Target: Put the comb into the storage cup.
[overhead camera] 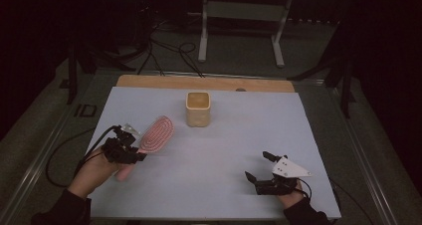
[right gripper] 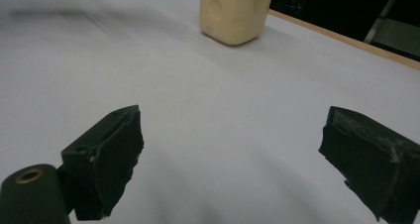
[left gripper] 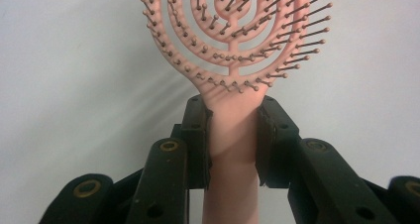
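Note:
A pink hairbrush [overhead camera: 156, 133] with an oval vented head and brown-tipped bristles lies at the left of the white table sheet. My left gripper [overhead camera: 130, 153] is shut on the hairbrush [left gripper: 233, 60] at the neck of its handle, jaws pressed on both sides. A cream, open-topped square cup [overhead camera: 198, 108] stands upright at the middle back of the sheet. My right gripper [overhead camera: 259, 166] hovers low at the front right, open, with nothing between its fingers. In the right gripper view the cup [right gripper: 234, 11] stands far ahead of the spread jaws.
The white sheet [overhead camera: 224, 150] covers a wooden tabletop whose bare edge [overhead camera: 164, 81] shows at the back. Black cables [overhead camera: 169, 48] and a white stand's legs [overhead camera: 203, 41] lie on the floor beyond. Metal rails run along both sides of the table.

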Demonstrator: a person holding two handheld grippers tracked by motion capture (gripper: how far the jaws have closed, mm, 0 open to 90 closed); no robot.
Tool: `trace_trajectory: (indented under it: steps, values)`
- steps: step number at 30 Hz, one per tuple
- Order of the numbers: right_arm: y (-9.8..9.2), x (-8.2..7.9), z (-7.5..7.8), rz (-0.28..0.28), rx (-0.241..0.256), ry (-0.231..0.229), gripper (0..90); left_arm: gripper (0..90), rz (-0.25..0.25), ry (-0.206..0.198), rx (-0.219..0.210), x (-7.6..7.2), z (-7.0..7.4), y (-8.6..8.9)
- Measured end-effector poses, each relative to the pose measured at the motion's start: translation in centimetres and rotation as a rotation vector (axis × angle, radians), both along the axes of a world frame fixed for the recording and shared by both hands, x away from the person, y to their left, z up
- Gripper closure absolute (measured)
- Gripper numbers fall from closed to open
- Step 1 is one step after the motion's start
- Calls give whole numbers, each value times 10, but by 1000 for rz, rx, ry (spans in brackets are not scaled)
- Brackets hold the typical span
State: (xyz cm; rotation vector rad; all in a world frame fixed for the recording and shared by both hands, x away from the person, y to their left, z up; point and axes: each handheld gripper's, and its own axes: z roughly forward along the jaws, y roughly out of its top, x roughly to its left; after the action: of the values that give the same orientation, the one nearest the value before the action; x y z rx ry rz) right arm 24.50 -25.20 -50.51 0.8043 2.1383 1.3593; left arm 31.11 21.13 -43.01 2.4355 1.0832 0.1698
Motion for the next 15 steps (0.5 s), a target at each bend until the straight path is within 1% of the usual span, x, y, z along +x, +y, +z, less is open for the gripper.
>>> trace_trajectory:
  steps: [1, 4, 6, 7, 8, 9, 10, 11, 12, 13, 14, 15]
  values:
    - [0, 0, 0, -1, 7, 0, 86, 699, 6, -10, -10, 1, 1, -2]
    - [0, 0, 0, 1, 2, 1, 86, 699, 2, -28, -21, 2, 5, -7]
    - [0, 0, 0, 0, 1, -3, 86, 699, -6, -27, -26, 3, 6, -9]
    - [0, 0, 0, 0, 3, -5, 86, 699, -3, -41, -31, 4, 9, -12]
    - [0, 0, 0, -1, 8, 3, 86, 699, -8, -45, -32, 4, 10, -13]
    - [0, 0, 0, -1, 7, 5, 86, 699, -1, -60, -38, 5, 13, -14]
    - [0, 0, 0, 1, 2, 2, 86, 699, -1, -63, -44, 6, 14, -15]
    - [0, 0, 0, 1, 3, -1, 86, 699, 0, -76, -48, 6, 16, -16]
    - [0, 0, 0, 2, 4, -3, 86, 700, 13, -85, -58, 6, 18, -17]
    - [0, 1, 0, 3, 3, -4, 86, 700, 10, -85, -73, 7, 21, -17]
    - [0, 0, 0, 1, 6, 1, 86, 700, 14, -95, -87, 8, 23, -18]
    - [0, 0, 0, 0, 5, 0, 86, 700, 13, -97, -87, 8, 24, -19]
